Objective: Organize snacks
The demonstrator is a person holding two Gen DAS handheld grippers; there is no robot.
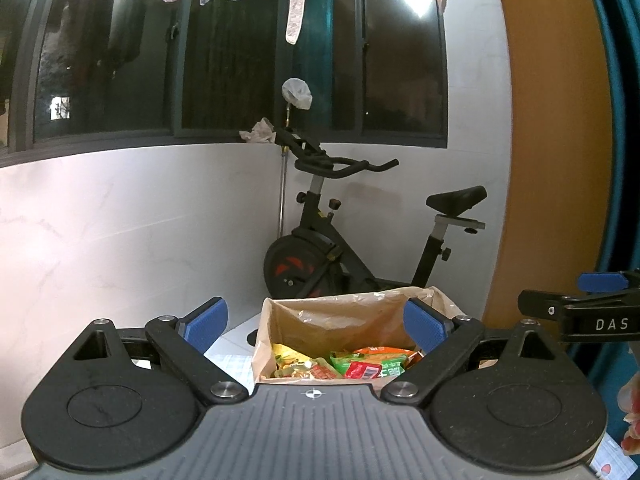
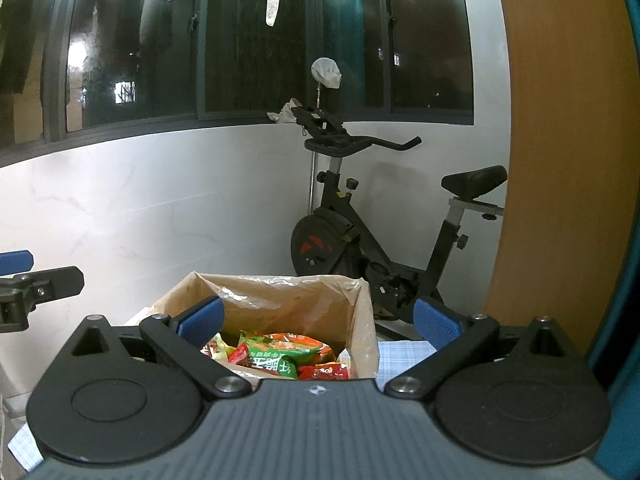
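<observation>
Both tools are up in the air, pointed at the same brown cardboard box with a crinkly clear plastic liner [image 1: 336,328]. The left tool [image 1: 316,326] has its blue-padded fingers spread wide with nothing between them, and the right tool [image 2: 318,322] is just as wide open and empty. Inside the box sits a pile of colourful snack packets [image 1: 344,366], green, red, orange and yellow wrappers all jumbled in the bottom. The box stands on a surface covered with a pale blue checked cloth [image 2: 404,354]. Behind it, a black exercise bike with a red-marked flywheel [image 1: 332,248] is parked in the corner against the white marble-look wall [image 1: 120,240], under dark windows [image 1: 224,60].
</observation>
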